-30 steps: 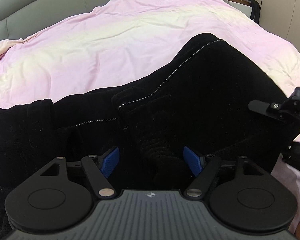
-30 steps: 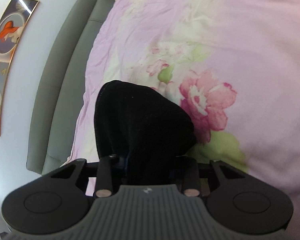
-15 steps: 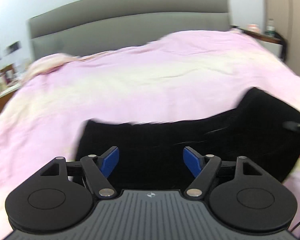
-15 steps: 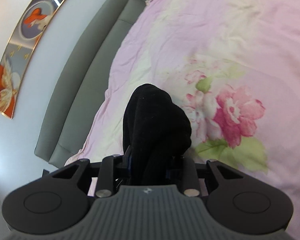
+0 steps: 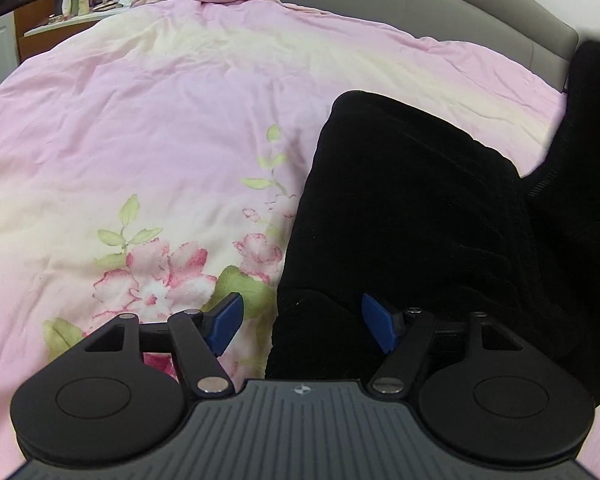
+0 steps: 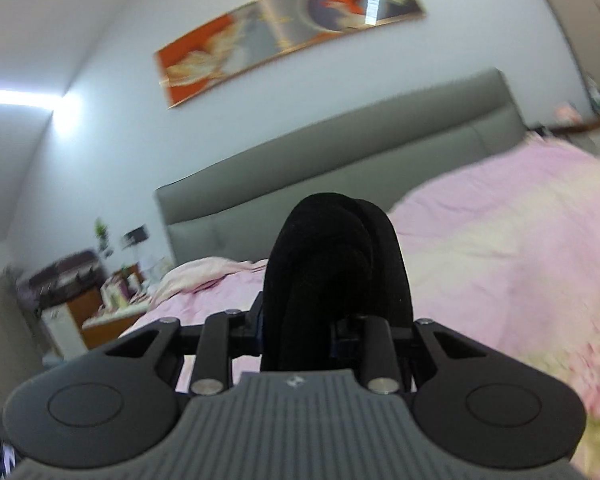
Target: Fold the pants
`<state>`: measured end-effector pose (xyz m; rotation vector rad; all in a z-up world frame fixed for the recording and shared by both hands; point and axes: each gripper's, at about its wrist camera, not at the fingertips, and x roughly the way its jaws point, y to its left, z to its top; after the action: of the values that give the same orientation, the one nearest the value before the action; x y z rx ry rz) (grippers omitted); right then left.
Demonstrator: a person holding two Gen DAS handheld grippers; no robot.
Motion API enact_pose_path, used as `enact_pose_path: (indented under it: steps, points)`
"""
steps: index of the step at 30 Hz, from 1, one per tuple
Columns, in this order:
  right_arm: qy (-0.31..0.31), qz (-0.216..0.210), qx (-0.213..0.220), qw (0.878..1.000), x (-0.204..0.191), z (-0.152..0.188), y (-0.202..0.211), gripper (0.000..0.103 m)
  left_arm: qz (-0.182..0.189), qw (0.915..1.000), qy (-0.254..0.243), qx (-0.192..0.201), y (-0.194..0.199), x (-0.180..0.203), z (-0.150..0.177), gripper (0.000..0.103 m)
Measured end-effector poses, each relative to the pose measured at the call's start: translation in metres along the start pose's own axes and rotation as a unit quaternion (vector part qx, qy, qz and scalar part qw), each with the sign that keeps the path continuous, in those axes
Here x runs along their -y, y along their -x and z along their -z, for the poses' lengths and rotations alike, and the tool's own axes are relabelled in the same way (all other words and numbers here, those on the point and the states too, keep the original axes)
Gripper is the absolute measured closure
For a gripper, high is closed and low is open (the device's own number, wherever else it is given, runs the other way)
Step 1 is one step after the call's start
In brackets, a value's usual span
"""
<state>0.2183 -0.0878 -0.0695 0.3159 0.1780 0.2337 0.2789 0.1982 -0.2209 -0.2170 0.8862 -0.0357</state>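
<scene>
Black pants (image 5: 416, 216) lie on the pink floral bedspread (image 5: 140, 128), on the right in the left wrist view, with one end lifted at the far right (image 5: 584, 128). My left gripper (image 5: 302, 322) is open with its blue pads (image 5: 226, 320) spread. The pants' near edge lies between them, not clamped. My right gripper (image 6: 296, 332) is shut on a bunched fold of the pants (image 6: 332, 256), held up above the bed.
A grey padded headboard (image 6: 340, 184) runs behind the bed. A wooden side cabinet with bottles (image 5: 60, 4) stands at the far left. A framed orange picture (image 6: 288, 32) hangs on the wall. A pale pink pillow (image 6: 208, 272) lies by the headboard.
The left gripper has swung left and down over the flowered bedspread, still open. The right gripper has tilted up with the pants fold; its view now shows the headboard and wall.
</scene>
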Motion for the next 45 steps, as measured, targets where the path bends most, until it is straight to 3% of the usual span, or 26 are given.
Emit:
enact_pose_path:
  steps: [3, 5, 7, 8, 10, 13, 16, 19, 21, 26, 31, 39, 45]
  points:
    - [0.164, -0.072, -0.026, 0.983, -0.073, 0.033, -0.019, 0.079, 0.056, 0.996, 0.07, 0.002, 0.005, -0.028, 0.004, 0.023]
    - [0.276, -0.108, -0.064, 0.953, -0.111, 0.072, -0.031, 0.079, 0.088, 0.9884, 0.123, 0.012, 0.014, -0.052, 0.01, 0.025]
    - [0.374, -0.125, -0.108, 0.913, -0.132, 0.118, -0.045, 0.077, 0.074, 0.9854, 0.152, 0.024, 0.026, -0.072, 0.013, 0.029]
    - [0.402, -0.128, -0.121, 0.899, -0.135, 0.137, -0.049, 0.075, 0.058, 0.9855, 0.157, 0.027, 0.031, -0.08, 0.013, 0.029]
    - [0.427, -0.125, -0.125, 0.887, -0.134, 0.156, -0.054, 0.071, 0.042, 0.9848, 0.165, 0.037, 0.041, -0.091, 0.012, 0.029]
    - [0.442, -0.126, -0.134, 0.878, -0.135, 0.158, -0.061, 0.065, 0.05, 0.9794, 0.187, 0.056, 0.051, -0.1, 0.007, 0.029]
    - [0.491, -0.124, -0.139, 0.851, -0.143, 0.165, -0.064, 0.065, 0.081, 0.9758, 0.188, 0.077, 0.059, -0.092, -0.001, 0.029]
    - [0.524, -0.123, -0.135, 0.832, -0.151, 0.168, -0.056, 0.06, 0.122, 0.9716, 0.172, 0.107, 0.068, -0.075, -0.01, 0.015]
    - [0.526, -0.121, -0.13, 0.832, -0.151, 0.164, -0.047, 0.057, 0.129, 0.9741, 0.151, 0.108, 0.071, -0.063, -0.014, 0.014]
    - [0.505, -0.128, -0.121, 0.845, -0.138, 0.153, -0.02, 0.057, 0.134, 0.9782, 0.127, 0.095, 0.068, -0.049, -0.016, 0.014]
    - [0.457, -0.137, -0.125, 0.87, -0.125, 0.142, -0.006, 0.06, 0.151, 0.9801, 0.102, 0.079, 0.063, -0.036, -0.016, 0.014]
    - [0.436, -0.146, -0.128, 0.879, -0.12, 0.139, -0.003, 0.069, 0.131, 0.9903, 0.011, 0.047, 0.057, 0.008, -0.015, 0.014]
    - [0.419, -0.151, -0.135, 0.885, -0.114, 0.135, 0.0, 0.075, 0.142, 0.989, 0.017, 0.037, 0.053, 0.01, -0.013, 0.031]
